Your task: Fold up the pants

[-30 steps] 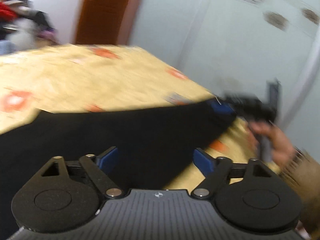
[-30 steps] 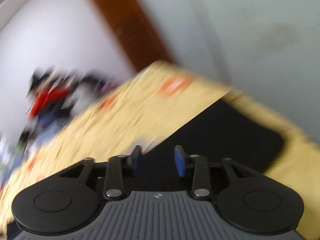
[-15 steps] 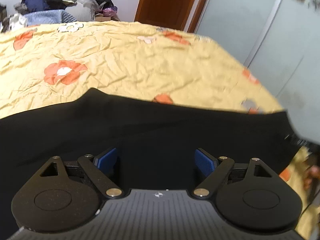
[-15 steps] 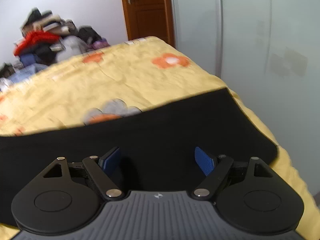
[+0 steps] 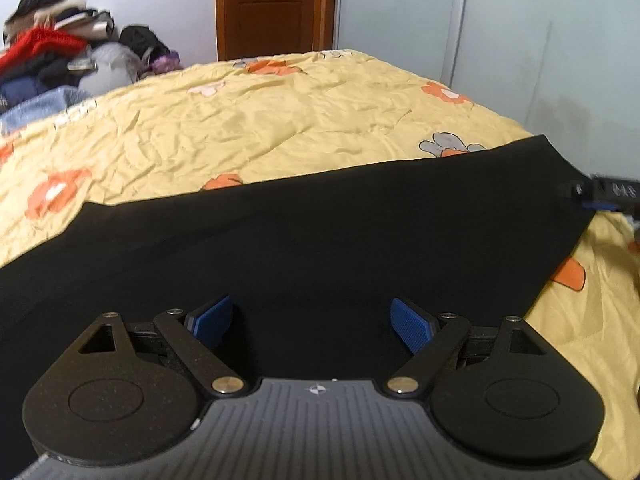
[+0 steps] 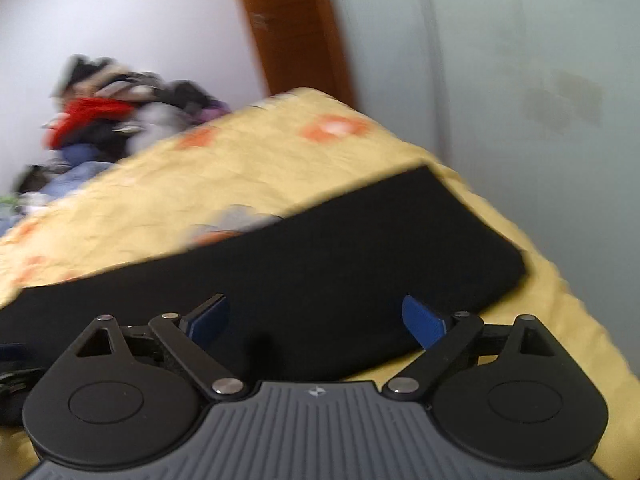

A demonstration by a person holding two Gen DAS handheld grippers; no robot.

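Note:
Black pants [image 5: 320, 232] lie flat in a long band across the yellow flowered bedspread [image 5: 280, 120]. My left gripper [image 5: 312, 322] hovers over their near edge, jaws wide and still opening. Black cloth shows between the blue pads [image 5: 412, 326], which do not press on it. The right gripper [image 5: 604, 194] shows at the pants' right end. In the right wrist view, that end of the pants [image 6: 400, 240] lies near the bed's corner. My right gripper [image 6: 316, 320] is above it, jaws opening, with nothing pinched. The left gripper [image 6: 12, 360] peeks in at the left edge.
A heap of clothes [image 5: 60, 60] is piled at the far left of the bed. A brown wooden door [image 5: 276, 4] stands behind, and pale wardrobe panels [image 5: 500, 40] run along the right. The bed's edge [image 6: 560, 280] drops off just right of the pants.
The right gripper's jaws have spread from a narrow gap to wide. Both grippers have sunk a little toward the pants, and both views have swung. The pants now lie flatter.

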